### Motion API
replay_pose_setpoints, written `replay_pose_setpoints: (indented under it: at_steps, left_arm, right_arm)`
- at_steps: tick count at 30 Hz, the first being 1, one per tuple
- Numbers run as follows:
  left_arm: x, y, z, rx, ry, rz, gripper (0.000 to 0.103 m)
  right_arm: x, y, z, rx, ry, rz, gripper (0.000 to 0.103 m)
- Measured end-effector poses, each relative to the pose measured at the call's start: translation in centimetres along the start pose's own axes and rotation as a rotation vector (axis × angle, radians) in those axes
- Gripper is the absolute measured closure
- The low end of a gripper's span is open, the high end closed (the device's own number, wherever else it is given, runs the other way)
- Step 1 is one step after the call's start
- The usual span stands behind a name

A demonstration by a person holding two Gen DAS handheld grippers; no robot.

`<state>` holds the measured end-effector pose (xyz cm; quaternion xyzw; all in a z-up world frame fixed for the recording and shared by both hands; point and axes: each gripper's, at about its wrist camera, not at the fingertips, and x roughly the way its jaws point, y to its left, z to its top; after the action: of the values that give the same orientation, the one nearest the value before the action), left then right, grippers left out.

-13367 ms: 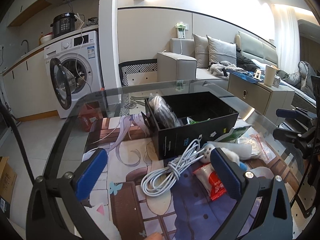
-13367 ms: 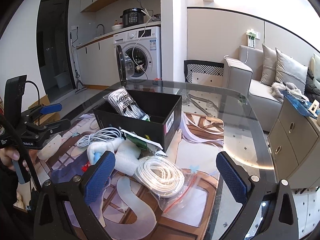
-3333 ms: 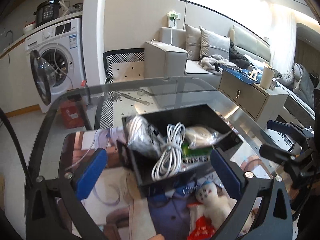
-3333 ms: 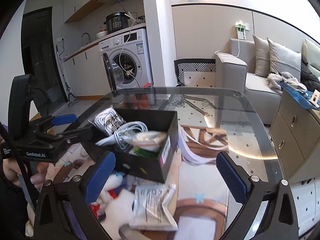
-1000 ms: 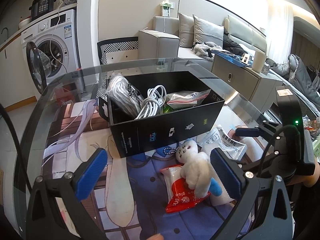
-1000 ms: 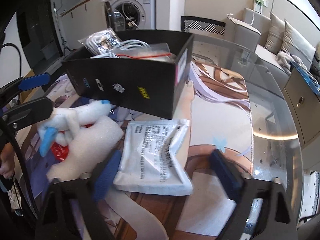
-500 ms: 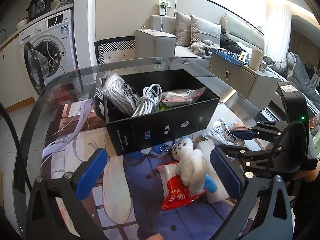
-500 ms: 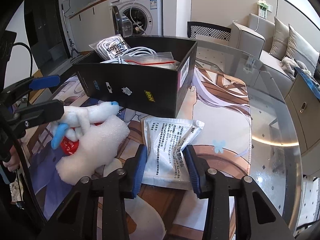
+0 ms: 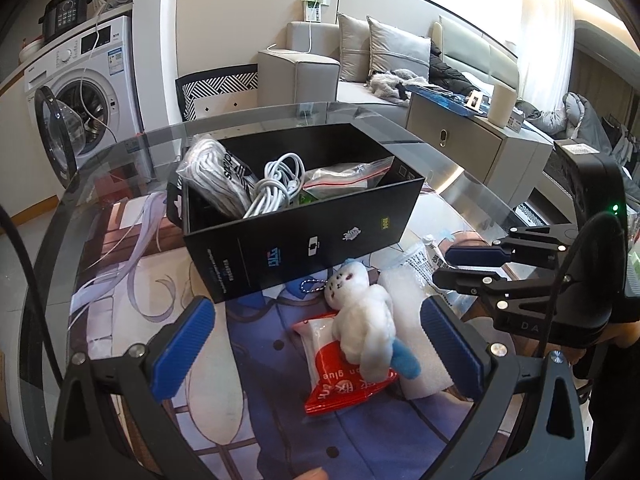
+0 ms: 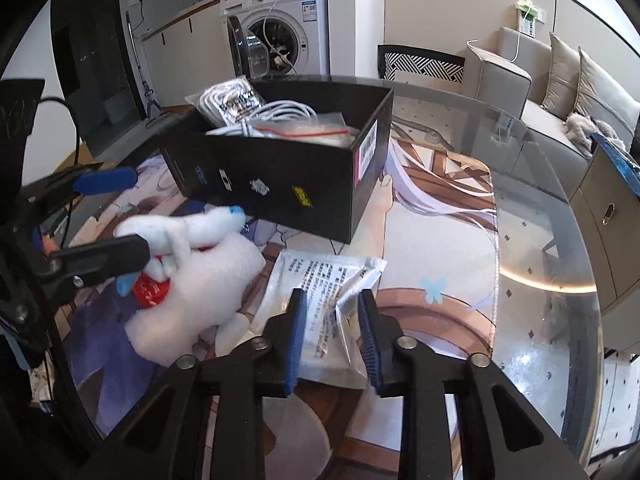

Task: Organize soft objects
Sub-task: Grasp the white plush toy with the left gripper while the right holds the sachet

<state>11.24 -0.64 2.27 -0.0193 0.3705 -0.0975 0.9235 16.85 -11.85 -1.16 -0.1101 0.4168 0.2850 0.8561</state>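
Note:
A black box [image 9: 304, 236] on the mat holds a bagged cable, a white cable coil [image 9: 276, 184] and a zip bag; it also shows in the right wrist view [image 10: 280, 176]. In front of it lie a white plush toy [image 9: 362, 316], a red packet [image 9: 340, 376], a white foam piece [image 10: 200, 292] and a silver printed pouch [image 10: 320, 292]. My right gripper [image 10: 331, 336] is shut on the near edge of the silver pouch, which crumples between the pads. My left gripper [image 9: 316, 344] is open and empty, hovering just before the plush toy.
The round glass table [image 9: 452, 184] has a printed mat [image 10: 432, 208] on it. Its edge curves close on the right. A washing machine [image 9: 76, 92], a sofa [image 9: 384, 60] and a low cabinet [image 9: 472, 140] stand beyond the table.
My right gripper has closed from wide open onto the silver pouch and pinched it. My left gripper stayed open and drifted a little nearer the plush toy.

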Motion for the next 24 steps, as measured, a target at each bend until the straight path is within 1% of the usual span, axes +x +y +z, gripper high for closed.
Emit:
replay_pose_setpoints:
  at_steps: [1,2,5,7,10,11,16,17,18,19,23,24]
  left_arm:
    - [0.0,0.1,0.0,-0.003,0.000,0.000,0.000]
    - [0.0,0.2,0.0,-0.005,0.000,0.000,0.000]
    - [0.0,0.4,0.0,-0.009,0.000,0.002,0.000]
    - [0.0,0.7,-0.1,-0.013,0.000,0.000,0.000]
    - [0.1,0.8,-0.1,-0.014,0.000,-0.001,0.000]
    - [0.1,0.9,-0.2,-0.015,0.000,-0.001,0.000]
    - [0.1,0.8,-0.2,-0.015,0.002,-0.001,0.000]
    - [0.0,0.8,-0.2,-0.013,0.002,0.001,0.000]
    - [0.0,0.9,-0.3,-0.013,0.002,0.002,0.000]
    - [0.0,0.9,-0.3,-0.014,0.002,0.001,0.000]
    - [0.0,0.9,-0.3,-0.013,0.002,0.001,0.000]
    - [0.0,1.0,-0.3,-0.013,0.001,0.000,0.000]
  right_arm:
    - [0.0,0.0,0.0,0.003,0.000,0.003,0.058]
    - [0.0,0.1,0.0,0.004,0.000,0.003,0.050]
    - [0.4,0.6,0.1,0.000,0.007,-0.003,0.049]
    - [1.1,1.0,0.1,-0.004,0.026,-0.010,0.047]
    - [1.5,1.4,0.0,-0.004,0.034,-0.007,0.037]
    - [1.6,1.5,0.0,-0.006,0.037,-0.011,0.037]
    - [1.8,2.0,0.0,-0.022,0.045,-0.038,0.037]
    - [1.8,2.0,0.0,-0.026,0.043,-0.044,0.038]
    - [1.8,2.1,0.0,-0.030,0.043,-0.045,0.041]
    - [1.7,2.2,0.0,-0.035,0.040,-0.041,0.049]
    - [1.4,1.4,-0.2,-0.024,0.020,-0.024,0.062]
    - [1.3,1.2,-0.2,-0.020,0.018,-0.018,0.063]
